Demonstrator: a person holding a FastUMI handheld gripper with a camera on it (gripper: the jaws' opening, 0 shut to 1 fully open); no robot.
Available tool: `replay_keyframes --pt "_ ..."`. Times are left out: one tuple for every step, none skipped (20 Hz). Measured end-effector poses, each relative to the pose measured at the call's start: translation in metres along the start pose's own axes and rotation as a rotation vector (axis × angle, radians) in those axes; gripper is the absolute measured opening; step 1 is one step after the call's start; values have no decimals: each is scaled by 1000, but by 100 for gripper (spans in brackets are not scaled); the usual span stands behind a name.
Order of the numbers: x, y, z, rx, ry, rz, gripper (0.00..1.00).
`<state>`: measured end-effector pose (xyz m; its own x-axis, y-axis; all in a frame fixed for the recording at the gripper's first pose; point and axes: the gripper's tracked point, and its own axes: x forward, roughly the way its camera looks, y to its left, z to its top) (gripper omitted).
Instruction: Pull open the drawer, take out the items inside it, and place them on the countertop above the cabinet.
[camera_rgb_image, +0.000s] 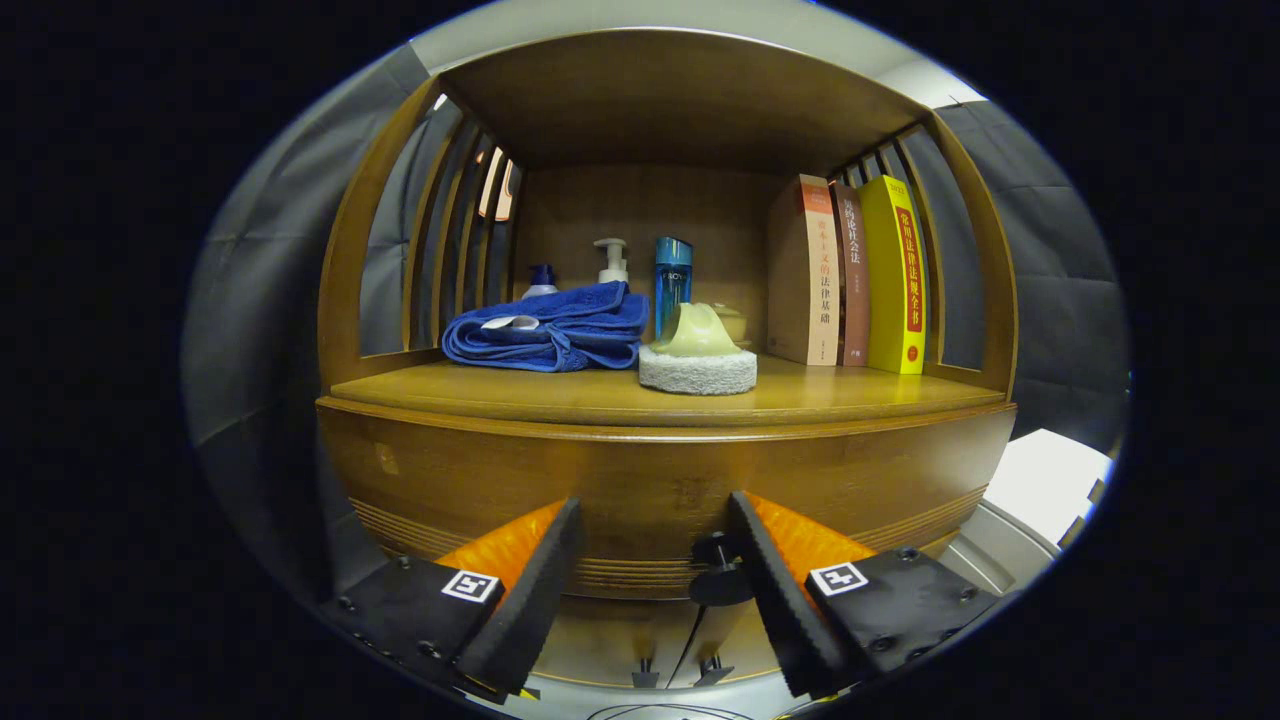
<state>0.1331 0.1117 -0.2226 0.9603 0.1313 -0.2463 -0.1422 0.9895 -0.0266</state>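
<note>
- Hand-held gripper (655, 535) is spread wide, nothing between its fingers; both fingers point at the wooden drawer front (650, 480).
- Drawer front is closed, flush under the worktop (560, 395) of the cabinet; grooved lines run along its lower part.
- Small dark knob (718, 570) sits on the drawer front, just inside the right finger (775, 590), touching or nearly touching it; can't tell which. The left finger (530, 590) is well apart from the knob.
- Drawer contents not visible.
- On the worktop, beyond the fingers: folded blue towel (550, 330) on the left with a small white tag on top.
- Behind the towel: a dark blue pump bottle (541, 280) and a white pump bottle (612, 262), both upright near the back panel.
- Tall blue bottle (672, 280) stands upright just right of the white pump bottle.
- Pale green-handled scrub pad (697, 360) sits near the middle of the worktop, in front of the blue bottle, just beside the towel's right end.
- A small pale jar (735, 322) is partly hidden behind the scrub pad.
- Three books upright on the right: a tan book (805, 270), a brown book (852, 275), a yellow book (895, 275), touching side by side, the yellow one nearest the slatted side wall (950, 250).
- Wooden roof panel (680, 100) over the worktop; slatted side on the left too.
- A thin cable (690, 640) runs below the drawer, between the fingers.
</note>
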Motion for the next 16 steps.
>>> replay_keyframes --pt "0 0 0 -1 1 0 98" --pt "0 0 0 -2 2 0 98" --pt "0 1 0 -1 4 0 98" --pt "0 0 0 0 7 -1 98" --pt "0 2 1 8 12 3 98" --pt "-1 4 2 15 13 10 98" --pt "-1 1 9 17 0 4 98" --pt "-6 0 16 18 -12 1 98" --pt "-9 -1 23 13 -28 -5 97" --pt "-14 -4 32 6 -44 -11 97" --pt "-14 -5 40 1 -56 -16 97" --pt "-20 -5 49 3 -68 -15 97" --pt "-26 -5 59 8 -81 -14 97" --pt "-34 -6 69 10 -95 -14 97" --pt "-42 -9 79 10 -108 -16 97" --pt "-51 -11 89 10 -125 -17 97"
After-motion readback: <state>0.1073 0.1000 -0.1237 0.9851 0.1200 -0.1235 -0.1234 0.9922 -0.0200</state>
